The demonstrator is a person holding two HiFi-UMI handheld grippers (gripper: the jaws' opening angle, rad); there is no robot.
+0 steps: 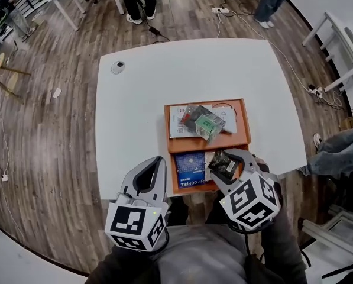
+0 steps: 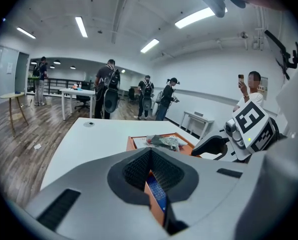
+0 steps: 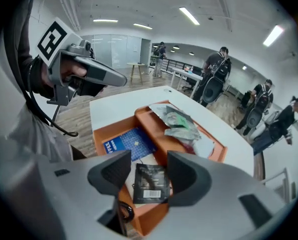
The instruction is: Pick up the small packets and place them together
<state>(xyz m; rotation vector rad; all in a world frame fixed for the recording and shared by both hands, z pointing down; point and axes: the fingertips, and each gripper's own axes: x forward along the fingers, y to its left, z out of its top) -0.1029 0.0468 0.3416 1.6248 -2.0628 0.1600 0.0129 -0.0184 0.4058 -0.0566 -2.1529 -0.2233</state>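
An orange two-part tray sits on the white table. Its far part holds a heap of small packets, silver, green and white, also in the right gripper view. A blue coffee packet lies flat in the near part. My right gripper hangs over that near part, shut across a black packet whose side edges meet both pads. My left gripper is shut and empty at the table's near edge, just left of the tray.
A small round grey object lies near the table's far left corner. Several people stand beyond the table, with cables on the wooden floor. A person's leg is close at the right. White desks line the room's sides.
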